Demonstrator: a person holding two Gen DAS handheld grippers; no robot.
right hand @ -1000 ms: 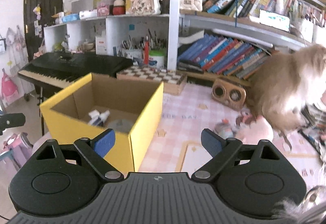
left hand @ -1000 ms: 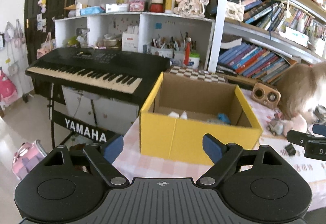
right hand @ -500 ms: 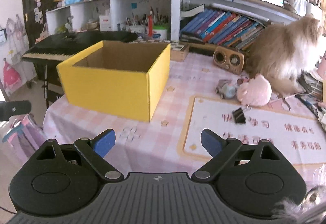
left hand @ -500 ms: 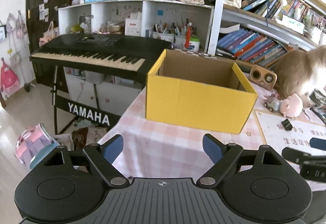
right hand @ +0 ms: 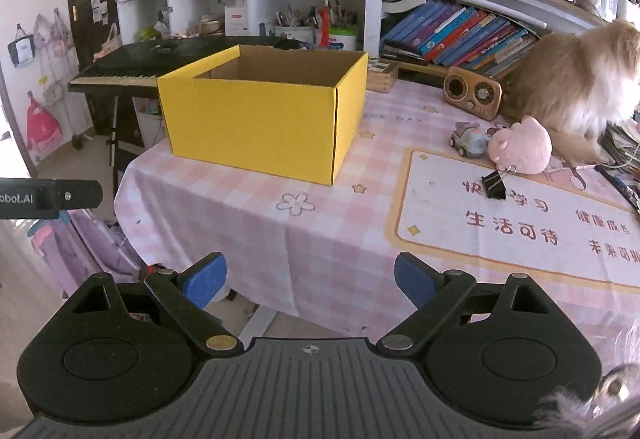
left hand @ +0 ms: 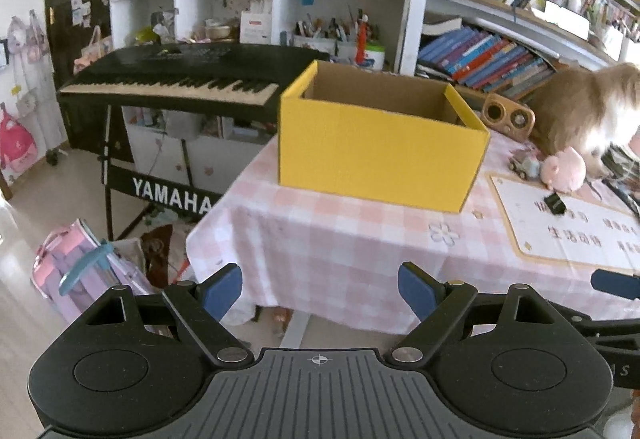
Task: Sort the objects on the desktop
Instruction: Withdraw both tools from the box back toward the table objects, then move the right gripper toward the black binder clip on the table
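Both the left gripper [left hand: 320, 289] and the right gripper [right hand: 310, 279] hung released and empty off the table's near edge. The yellow cardboard box [right hand: 264, 119] stood at eleven o'clock; the black binder clip [right hand: 495, 185], toy car [right hand: 468, 139] and pink plush pig [right hand: 520, 145] lay at two o'clock.

An open yellow box [right hand: 260, 123] stands upright; binder clip [right hand: 495, 185], toy car [right hand: 467, 140], pink plush [right hand: 520, 146] lie nearby.

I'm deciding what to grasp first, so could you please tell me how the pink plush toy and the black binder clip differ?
The pink plush toy is round, soft-looking and bulkier; the black binder clip is small, angular and hard, with wire handles. The plush lies at the printed mat's far edge; the clip stands on it. Both are untouched.
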